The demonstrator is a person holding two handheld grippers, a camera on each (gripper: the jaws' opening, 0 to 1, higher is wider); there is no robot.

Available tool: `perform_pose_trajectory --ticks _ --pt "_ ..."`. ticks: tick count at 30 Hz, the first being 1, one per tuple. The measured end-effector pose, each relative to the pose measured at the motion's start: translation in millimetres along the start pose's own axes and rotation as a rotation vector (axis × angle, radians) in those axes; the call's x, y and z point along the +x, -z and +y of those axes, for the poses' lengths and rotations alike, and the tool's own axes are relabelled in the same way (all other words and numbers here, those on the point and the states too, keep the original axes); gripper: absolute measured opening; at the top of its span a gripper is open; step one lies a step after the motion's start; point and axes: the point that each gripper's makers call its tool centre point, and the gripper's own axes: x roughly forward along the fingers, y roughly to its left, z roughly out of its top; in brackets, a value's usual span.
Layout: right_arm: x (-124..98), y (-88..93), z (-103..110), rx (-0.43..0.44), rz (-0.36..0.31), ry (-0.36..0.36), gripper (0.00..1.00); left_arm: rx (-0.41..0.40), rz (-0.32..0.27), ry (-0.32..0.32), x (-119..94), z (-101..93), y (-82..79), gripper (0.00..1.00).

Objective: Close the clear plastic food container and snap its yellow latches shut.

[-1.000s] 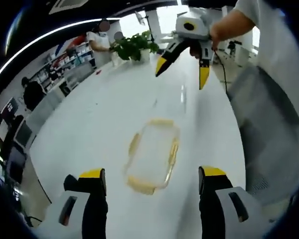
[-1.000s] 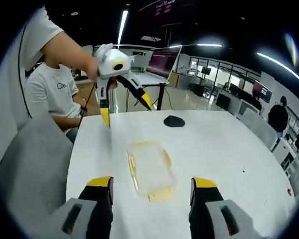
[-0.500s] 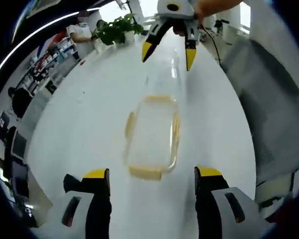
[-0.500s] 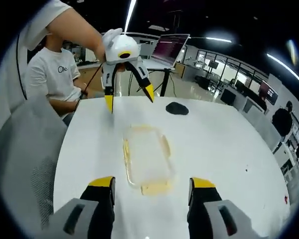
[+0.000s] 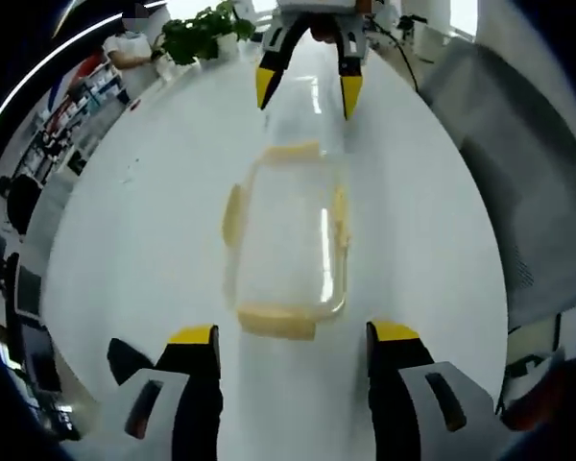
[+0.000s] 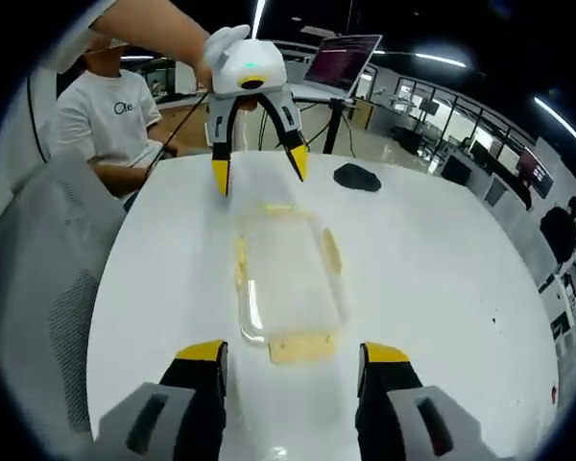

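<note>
Two grippers now face each other across the clear plastic food container (image 5: 286, 245), one at each short end, and both have come nearer to it than they were a second ago. In the left gripper view the left gripper (image 5: 290, 336) has its jaws spread wide just short of the near yellow end latch (image 5: 276, 322), holding nothing; the right gripper (image 5: 305, 84) hangs over the far end latch (image 5: 290, 152), jaws also wide and empty. The right gripper view shows the mirror of this: the right gripper (image 6: 290, 353) wide apart beside its near latch (image 6: 299, 346), the left gripper (image 6: 259, 165) above the far end.

The container lies flat on the white table (image 6: 432, 259), lid resting on top, with its side latches (image 5: 233, 213) flared outward, so they look unsnapped. Closing in from both ends suggests the approach is nearly done and pressing the end latches down is the likely next step.
</note>
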Motion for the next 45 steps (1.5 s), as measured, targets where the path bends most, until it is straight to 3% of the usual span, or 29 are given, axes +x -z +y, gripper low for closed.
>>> perform_pose_trajectory --ticks 10,26,45 --pt "12 6.8 -1 -0.036 0.034 -0.026 0.49 -0.018 0.005 0.004 9 10.7 7.5 0.57" --pt "23 10.3 -7 -0.017 0.049 -0.072 0.46 0.01 0.009 0.067 16 7.6 10.5 0.49" --pt "33 15.5 -8 -0.078 0.088 -0.114 0.42 0.012 0.015 0.126 29 5.4 12.4 0.45"
